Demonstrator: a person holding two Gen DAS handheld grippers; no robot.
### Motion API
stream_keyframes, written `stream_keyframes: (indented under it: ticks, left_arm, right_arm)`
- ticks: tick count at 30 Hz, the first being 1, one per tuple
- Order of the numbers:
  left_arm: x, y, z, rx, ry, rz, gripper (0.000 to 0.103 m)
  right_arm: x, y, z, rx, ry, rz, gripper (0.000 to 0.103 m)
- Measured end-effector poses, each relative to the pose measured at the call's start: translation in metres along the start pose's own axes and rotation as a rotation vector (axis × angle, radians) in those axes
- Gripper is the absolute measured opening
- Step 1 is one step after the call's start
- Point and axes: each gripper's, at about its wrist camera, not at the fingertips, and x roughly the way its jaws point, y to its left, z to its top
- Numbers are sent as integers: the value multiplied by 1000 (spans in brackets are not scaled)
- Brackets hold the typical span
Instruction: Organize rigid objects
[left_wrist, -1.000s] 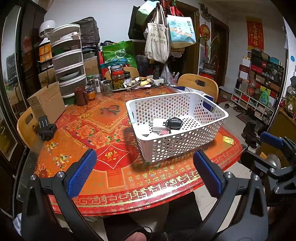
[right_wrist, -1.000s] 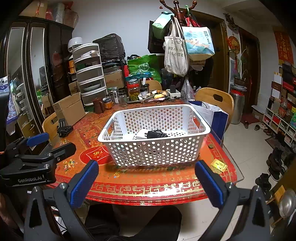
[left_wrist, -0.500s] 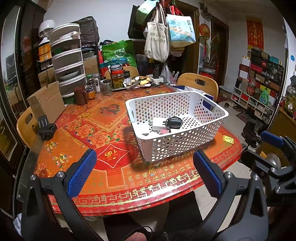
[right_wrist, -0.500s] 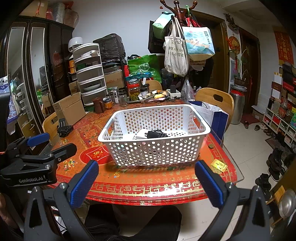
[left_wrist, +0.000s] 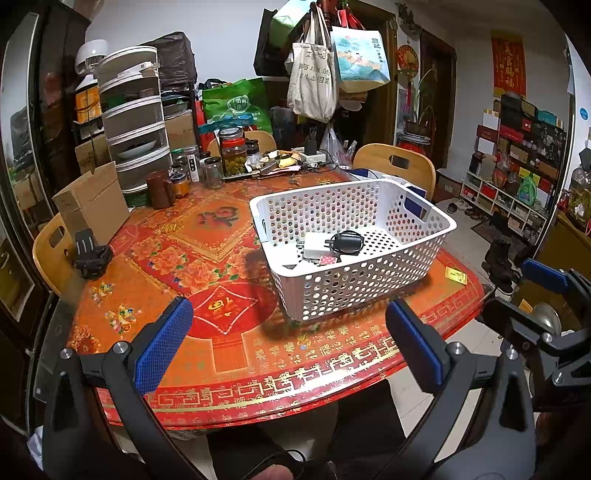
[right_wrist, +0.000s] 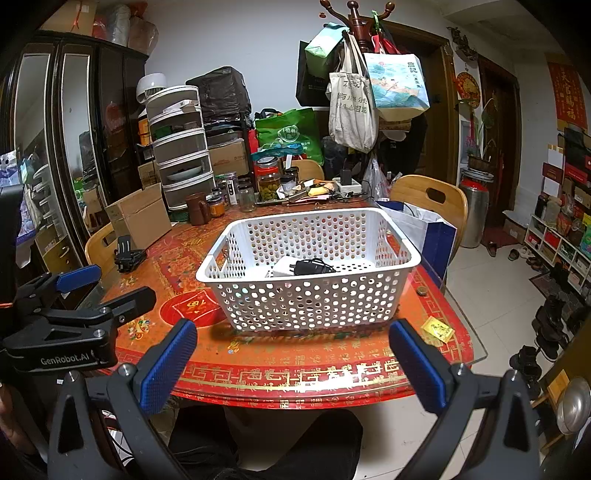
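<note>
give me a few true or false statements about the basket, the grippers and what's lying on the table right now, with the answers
1. The white basket stands upright on the table. True.
2. The basket is empty. False: a black charger lies in it on a white flat box.
3. The left gripper is shut on the basket rim. False: its jaws are wide open, held back near the table's front edge, touching nothing.
4. The right gripper is open and holds nothing. True.
5. A small yellow packet lies on the table outside the basket, near the right edge. True.
6. The black clamp-like object sits inside the basket. False: it lies on the table's left edge, beside the cardboard box.
</note>
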Motion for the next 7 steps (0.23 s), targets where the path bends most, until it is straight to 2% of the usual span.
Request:
stream_keyframes:
  ticks: [4, 7]
  left_arm:
    - [1, 4, -5, 5, 0, -4, 103]
    - [7, 13, -5, -6, 13, -34, 103]
  right_arm:
    - [1, 1, -1, -1, 2, 2, 103]
    - [4, 2, -3, -3, 10, 6, 103]
